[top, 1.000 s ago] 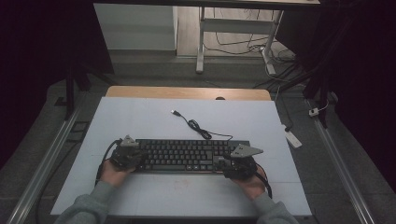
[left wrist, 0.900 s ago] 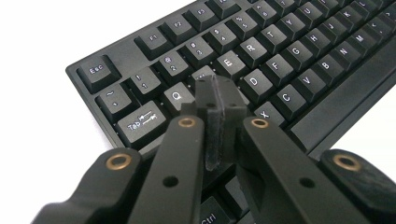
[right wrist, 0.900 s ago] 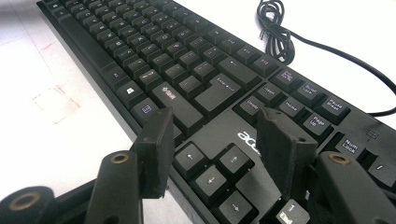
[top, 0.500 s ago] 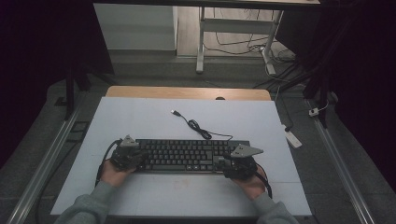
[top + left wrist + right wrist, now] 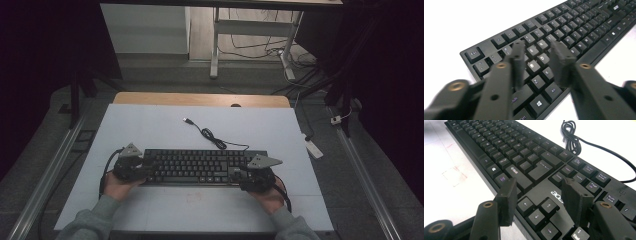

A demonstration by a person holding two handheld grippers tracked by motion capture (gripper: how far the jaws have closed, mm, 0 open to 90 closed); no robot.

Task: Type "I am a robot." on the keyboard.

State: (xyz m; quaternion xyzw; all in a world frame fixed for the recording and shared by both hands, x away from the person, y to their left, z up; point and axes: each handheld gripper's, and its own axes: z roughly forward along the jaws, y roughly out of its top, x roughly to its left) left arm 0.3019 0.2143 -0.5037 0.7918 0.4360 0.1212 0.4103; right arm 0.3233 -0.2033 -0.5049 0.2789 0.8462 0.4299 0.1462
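Note:
A black keyboard (image 5: 200, 166) lies across the white table top, and its cable (image 5: 210, 134) curls away to a USB plug (image 5: 187, 120). My left gripper (image 5: 146, 169) is at the keyboard's left end. In the left gripper view the left gripper (image 5: 537, 50) has its jaws apart over the letter keys (image 5: 541, 58); they have just been opening, and nothing is held between them. My right gripper (image 5: 241, 175) is at the right end. In the right gripper view the right gripper (image 5: 540, 185) stands open above the arrow keys (image 5: 536, 213), holding nothing.
The white table top (image 5: 150, 125) has free room beyond the keyboard and a faint red mark (image 5: 454, 176) in front of it. A wooden strip (image 5: 200, 99) borders its far edge. A white power strip (image 5: 311, 147) lies on the floor at right. Metal rails run along both sides.

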